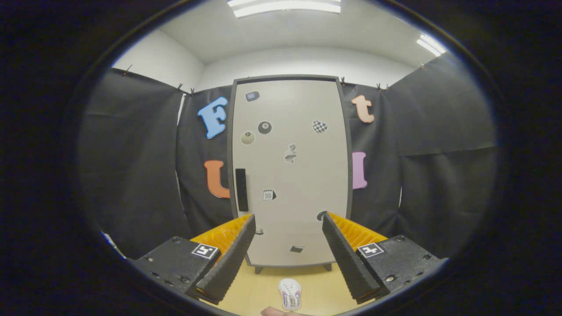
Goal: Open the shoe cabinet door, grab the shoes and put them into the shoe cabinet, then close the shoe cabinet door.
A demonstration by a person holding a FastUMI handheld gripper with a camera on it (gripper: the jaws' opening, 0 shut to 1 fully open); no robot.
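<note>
gripper view | hand-held gripper open, ridged | flat cabinet door closed | shoe perforated

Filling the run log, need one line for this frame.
stage: start | tall grey shoe cabinet door: closed | small white shoe: floor, between fingers | hand-held gripper: open, empty

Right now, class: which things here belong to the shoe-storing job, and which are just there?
Job: shoe cabinet door, shut; its dark handle; white shoe on the floor between the fingers; open gripper.
Not: stickers on the door; ceiling lights.
</note>
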